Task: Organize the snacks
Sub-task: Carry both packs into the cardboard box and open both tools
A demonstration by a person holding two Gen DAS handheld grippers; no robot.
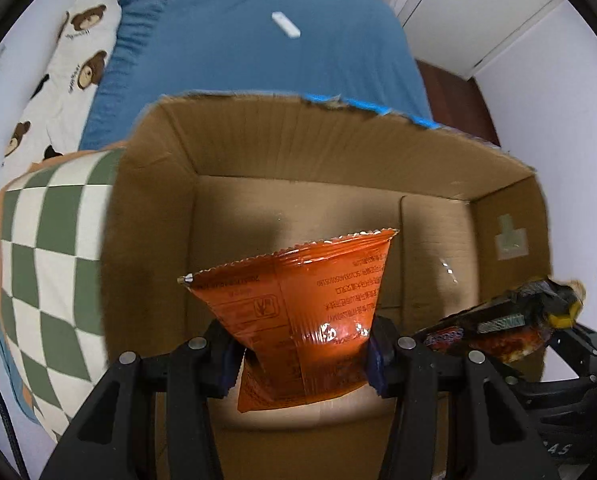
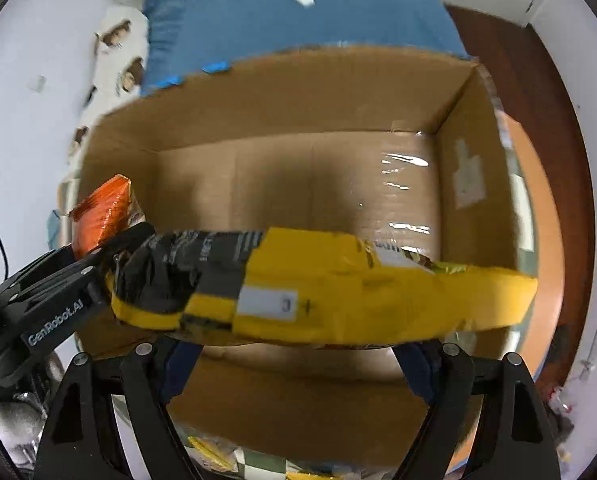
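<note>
Both fingers pinch packets — orange packet (image 1: 298, 320), yellow packet (image 2: 338, 292) — above roomy box (image 2: 282, 80).

Both tools are matte black plastic. The left hand-held gripper (image 1: 304, 360) has angular, open-framed linkage arms, each joint capped by a round silver screw head, and dark blue pads (image 1: 376, 364) on the inner faces of its fingers. The right hand-held gripper (image 2: 302, 354) matches it: the same black struts, silver screws and blue pads (image 2: 418, 368). White lettering, "GenRobot.AI", runs along the left gripper's body. A thin black cable (image 1: 2, 416), seemingly its lead, trails beside it.
</note>
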